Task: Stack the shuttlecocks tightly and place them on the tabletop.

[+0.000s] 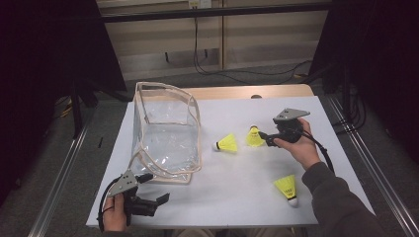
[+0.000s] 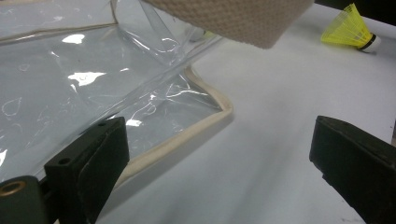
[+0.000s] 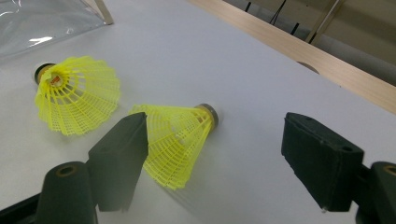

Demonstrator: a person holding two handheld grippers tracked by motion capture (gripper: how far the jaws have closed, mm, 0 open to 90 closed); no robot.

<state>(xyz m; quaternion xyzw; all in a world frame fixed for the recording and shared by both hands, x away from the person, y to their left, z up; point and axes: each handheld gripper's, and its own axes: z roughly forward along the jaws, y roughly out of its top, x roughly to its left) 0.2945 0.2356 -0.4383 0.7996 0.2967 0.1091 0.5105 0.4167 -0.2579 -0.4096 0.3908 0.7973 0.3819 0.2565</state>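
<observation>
one yellow mesh-skirted shuttlecock

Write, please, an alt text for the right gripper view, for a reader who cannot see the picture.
The right gripper holds its two black jaws open around a yellow shuttlecock lying on its side on the white table, not yet clamped. A second yellow shuttlecock lies farther left, with a corner of a clear plastic bag behind it.

My matt black jaws flank a yellow plastic mesh shuttlecock; the glossy clear bag has woven cloth trim.
</observation>
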